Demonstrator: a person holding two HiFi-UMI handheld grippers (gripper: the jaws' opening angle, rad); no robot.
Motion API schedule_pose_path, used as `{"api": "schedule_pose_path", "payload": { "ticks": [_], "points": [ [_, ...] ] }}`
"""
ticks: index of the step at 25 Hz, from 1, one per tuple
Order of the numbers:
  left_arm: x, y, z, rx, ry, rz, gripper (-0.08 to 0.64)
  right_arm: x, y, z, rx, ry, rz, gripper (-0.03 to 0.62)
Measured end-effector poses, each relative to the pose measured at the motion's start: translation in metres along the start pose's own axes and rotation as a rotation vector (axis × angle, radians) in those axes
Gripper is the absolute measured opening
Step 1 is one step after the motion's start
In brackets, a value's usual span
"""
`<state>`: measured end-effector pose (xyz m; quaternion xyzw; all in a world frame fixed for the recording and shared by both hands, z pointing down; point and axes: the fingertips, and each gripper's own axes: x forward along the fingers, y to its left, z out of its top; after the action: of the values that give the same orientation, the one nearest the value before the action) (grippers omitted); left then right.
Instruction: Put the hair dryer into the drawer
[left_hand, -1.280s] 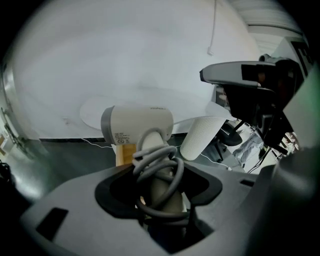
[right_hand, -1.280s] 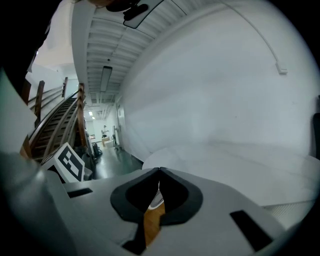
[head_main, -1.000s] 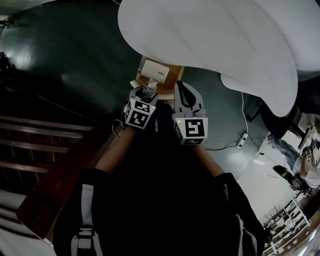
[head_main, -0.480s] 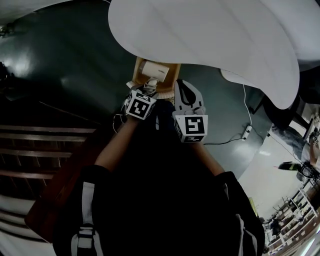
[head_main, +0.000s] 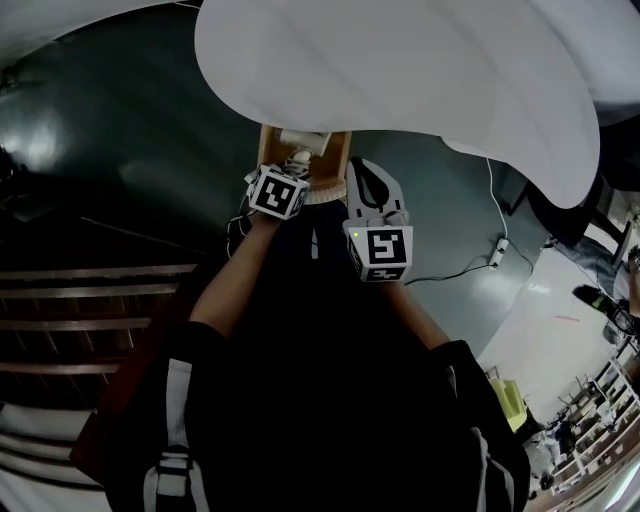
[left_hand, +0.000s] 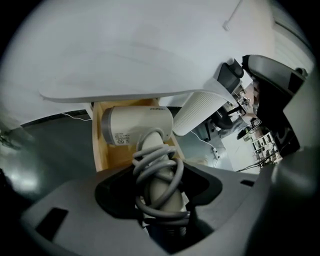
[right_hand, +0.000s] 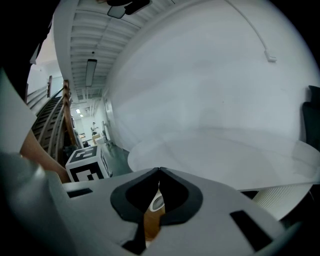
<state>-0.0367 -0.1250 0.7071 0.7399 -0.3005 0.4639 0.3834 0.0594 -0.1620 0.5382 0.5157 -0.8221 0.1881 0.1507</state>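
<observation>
A white hair dryer (left_hand: 137, 127) with its grey cord wound round the handle hangs in my left gripper (left_hand: 160, 176), whose jaws are shut on that wrapped handle. Its barrel lies across the open wooden drawer (left_hand: 102, 150) under the white table's edge. In the head view the hair dryer (head_main: 302, 138) sits over the drawer (head_main: 337, 155), half hidden by the tabletop, with the left gripper (head_main: 297, 160) just behind it. My right gripper (head_main: 362, 172) hovers beside the drawer's right side, holding nothing. Its jaws meet at the tips in the right gripper view (right_hand: 159, 172).
A large white round tabletop (head_main: 400, 70) overhangs the drawer. A white ribbed column (left_hand: 200, 112) stands right of the drawer. A power strip with its cable (head_main: 497, 250) lies on the dark green floor. Wooden slats (head_main: 90, 300) run along the left.
My left gripper has carried the hair dryer forward and down, so it now lies further under the table edge over the drawer. The right gripper followed a little.
</observation>
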Motion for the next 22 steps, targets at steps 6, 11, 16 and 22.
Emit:
{"api": "schedule_pose_path", "payload": {
  "ticks": [6,11,16,22],
  "points": [
    [0.011,0.008,0.015,0.005,0.059,-0.013,0.249,0.017,-0.009,-0.005,0.003,0.036,0.003,0.023],
    [0.022,0.012,0.020,0.005,0.097,-0.025,0.249,0.030,-0.010,-0.019,0.010,0.077,0.013,0.023],
    [0.035,0.017,0.023,0.003,0.155,-0.036,0.249,0.040,-0.012,-0.030,0.019,0.109,0.023,0.023],
    [0.044,0.024,0.015,-0.036,0.213,-0.038,0.250,0.043,-0.010,-0.033,0.029,0.119,0.019,0.023]
  ]
}}
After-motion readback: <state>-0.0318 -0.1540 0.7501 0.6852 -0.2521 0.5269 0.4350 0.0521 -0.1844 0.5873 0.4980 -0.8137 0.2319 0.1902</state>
